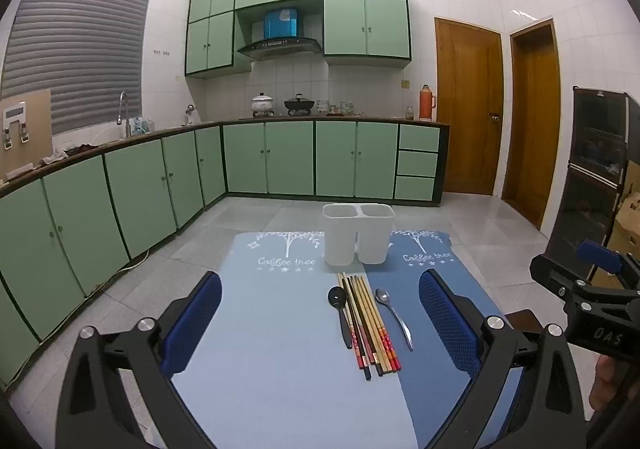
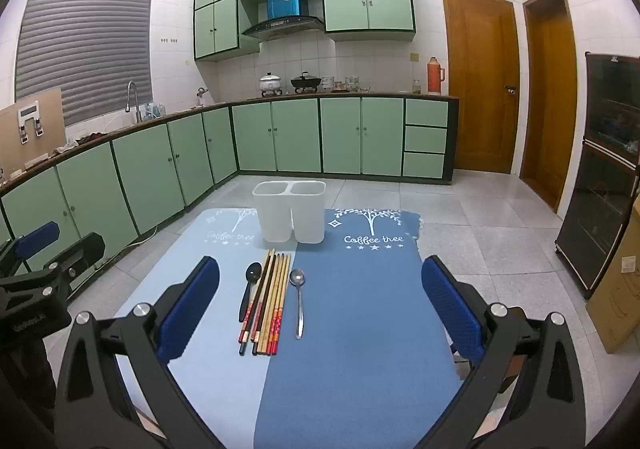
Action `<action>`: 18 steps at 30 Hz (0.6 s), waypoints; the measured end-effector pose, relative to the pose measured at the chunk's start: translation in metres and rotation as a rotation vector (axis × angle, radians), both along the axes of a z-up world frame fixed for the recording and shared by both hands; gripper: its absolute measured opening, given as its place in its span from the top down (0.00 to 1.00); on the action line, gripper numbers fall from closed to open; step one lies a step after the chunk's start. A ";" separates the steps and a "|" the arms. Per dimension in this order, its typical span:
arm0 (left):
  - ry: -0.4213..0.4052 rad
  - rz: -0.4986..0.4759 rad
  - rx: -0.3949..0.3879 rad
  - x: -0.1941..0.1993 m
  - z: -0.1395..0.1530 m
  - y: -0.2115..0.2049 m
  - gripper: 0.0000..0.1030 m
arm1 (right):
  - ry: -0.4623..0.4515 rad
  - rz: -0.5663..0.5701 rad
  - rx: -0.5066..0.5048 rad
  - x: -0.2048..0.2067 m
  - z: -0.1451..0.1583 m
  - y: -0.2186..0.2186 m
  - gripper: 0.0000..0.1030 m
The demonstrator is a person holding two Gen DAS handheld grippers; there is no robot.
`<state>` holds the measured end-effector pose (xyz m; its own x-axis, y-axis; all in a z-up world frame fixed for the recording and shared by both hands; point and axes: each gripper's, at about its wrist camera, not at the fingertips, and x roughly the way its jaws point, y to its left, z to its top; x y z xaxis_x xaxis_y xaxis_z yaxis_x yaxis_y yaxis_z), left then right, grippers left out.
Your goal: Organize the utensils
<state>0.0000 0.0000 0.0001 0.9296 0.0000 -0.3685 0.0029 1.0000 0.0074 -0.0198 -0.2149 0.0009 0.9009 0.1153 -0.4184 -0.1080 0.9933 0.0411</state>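
Note:
A white two-compartment utensil holder [image 1: 358, 233] [image 2: 289, 215] stands empty at the far end of a blue mat [image 1: 280, 329] [image 2: 360, 329]. In front of it lie a black spoon [image 1: 340, 313] [image 2: 250, 289], a bundle of several chopsticks [image 1: 370, 323] [image 2: 270, 301] and a metal spoon [image 1: 394, 315] [image 2: 298, 299]. My left gripper [image 1: 320, 323] is open and empty, above the mat's near end. My right gripper [image 2: 320, 309] is open and empty, beside the left one; it also shows at the right edge of the left wrist view [image 1: 592, 289].
The mat covers a low table on a grey tiled floor [image 2: 480, 217]. Green kitchen cabinets [image 1: 120, 185] run along the left and back. Wooden doors [image 2: 480, 81] and a dark glass cabinet [image 2: 604, 177] are on the right, with a cardboard box [image 2: 620, 289] beside it.

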 end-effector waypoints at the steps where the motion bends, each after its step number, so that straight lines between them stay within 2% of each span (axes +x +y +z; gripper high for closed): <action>1: 0.003 0.001 -0.001 0.000 0.000 0.000 0.06 | 0.000 0.000 0.000 0.000 0.000 0.000 0.05; 18: 0.001 0.001 0.015 -0.001 -0.002 -0.002 0.06 | -0.002 0.000 0.001 0.001 0.000 0.000 0.05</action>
